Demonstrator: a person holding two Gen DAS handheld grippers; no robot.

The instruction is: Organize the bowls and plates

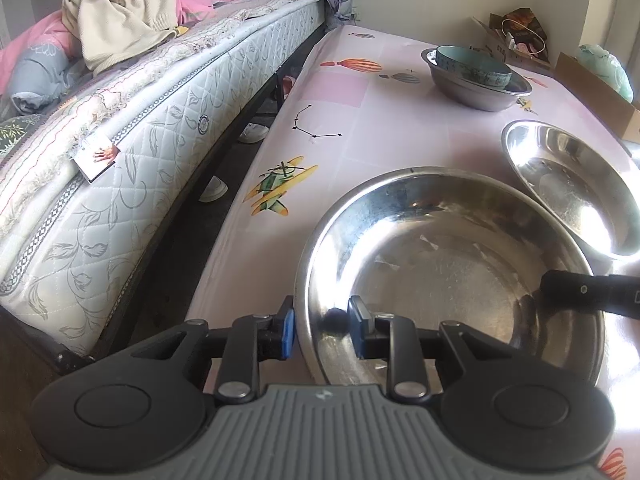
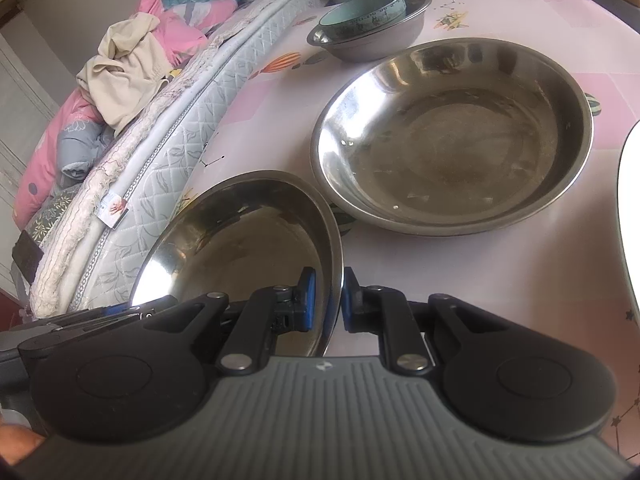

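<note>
A large steel plate [image 1: 448, 264] is held between both grippers above the pink table. My left gripper [image 1: 322, 330] is shut on its near-left rim. My right gripper [image 2: 327, 300] is shut on the right rim of the same plate [image 2: 248, 240], which is tilted; one of its fingers [image 1: 588, 290] shows in the left wrist view. A second steel plate [image 2: 452, 140] lies flat on the table beyond it and shows at the right of the left wrist view [image 1: 572, 188]. Farther back a teal ceramic bowl [image 1: 472, 65] sits inside a small steel bowl [image 1: 476, 92].
The pink patterned tablecloth [image 1: 332, 120] covers the table. A mattress [image 1: 132, 152] with piled clothes [image 1: 132, 8] runs along the table's left side. Cardboard boxes [image 1: 592, 92] stand at the far right. A white object [image 2: 630, 216] is at the right edge.
</note>
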